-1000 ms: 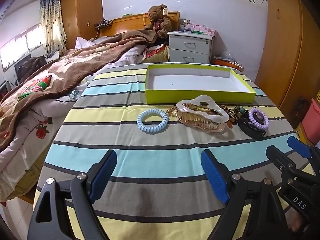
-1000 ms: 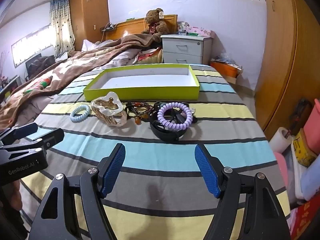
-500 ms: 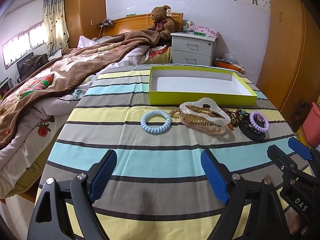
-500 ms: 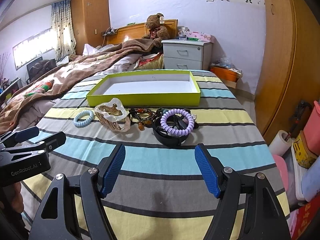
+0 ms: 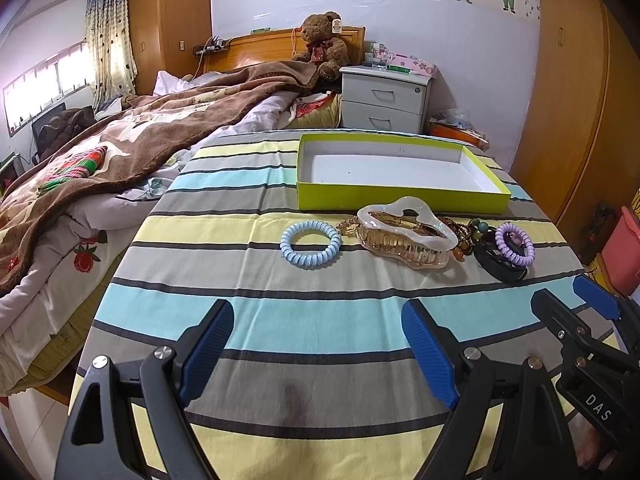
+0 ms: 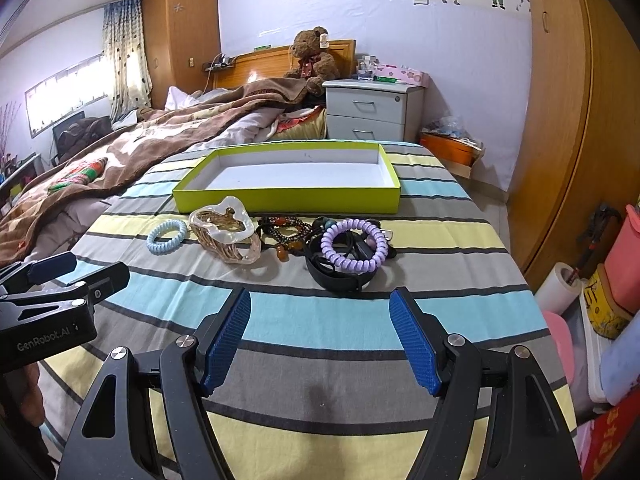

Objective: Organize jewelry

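1. We hold the left tool (image 5: 318, 350) and the right tool (image 6: 320, 338) low over the near part of the striped surface (image 5: 320, 320). Both are spread wide and hold nothing.
2. The jewelry lies in a row just in front of the green box (image 6: 288, 196): a blue coil band (image 5: 311, 243), a big clear clip (image 5: 406, 236), brown beads (image 6: 286, 230), a purple coil band (image 6: 354, 250) and a black band (image 6: 336, 276).
3. The box is open and nothing is inside, so we judge that no piece is sorted yet and that the box is the place for them.
4. The row is close to the box, probably so that each carry is short.
5. The blue band lies apart from the rest, in front of the left tool, so it looks like an easy first pick.
6. The purple band rests on the black band, and the beads touch the clip and the black band. Lifting one may drag another.
7. Nothing stands between the tools and the row. A bed (image 5: 100, 160) is at the left and a nightstand (image 5: 384, 98) is behind the box, both out of the way.
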Available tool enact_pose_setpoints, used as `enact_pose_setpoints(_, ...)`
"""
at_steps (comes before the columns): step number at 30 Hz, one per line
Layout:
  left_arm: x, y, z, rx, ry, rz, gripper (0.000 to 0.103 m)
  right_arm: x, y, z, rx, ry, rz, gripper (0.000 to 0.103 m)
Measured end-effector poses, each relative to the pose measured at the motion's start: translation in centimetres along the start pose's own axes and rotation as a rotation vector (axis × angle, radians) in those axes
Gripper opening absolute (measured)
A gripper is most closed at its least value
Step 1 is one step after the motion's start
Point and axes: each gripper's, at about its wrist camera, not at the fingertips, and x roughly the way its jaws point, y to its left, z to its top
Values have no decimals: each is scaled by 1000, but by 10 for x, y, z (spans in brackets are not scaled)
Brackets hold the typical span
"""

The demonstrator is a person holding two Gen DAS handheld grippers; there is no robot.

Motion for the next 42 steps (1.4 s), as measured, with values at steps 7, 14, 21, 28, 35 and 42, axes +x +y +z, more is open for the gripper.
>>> enact_pose_setpoints(7,-2,2,-1,-3,1,0,87,-1,0,0,-3,-1,-1,72)
enact_pose_setpoints(14,-2,2,-1,0,1,2,87,0,0,0,-3,0,0,72)
enact_pose_setpoints(21,-1,2,-1,-2,5,0,87,-1,0,0,-4,0,0,72)
enact_pose_setpoints(28,-1,3,-1,-2,4,1,87,0,-1,0,-5,1,-1,72)
enact_pose_setpoints(35,1,3,-2,-3,3,2,87,0,-2,1,-3,5,-1,72)
enact_pose_setpoints(42,2,5,-2,-4,3,0,87,2,-3,2,-2,5,-9,72)
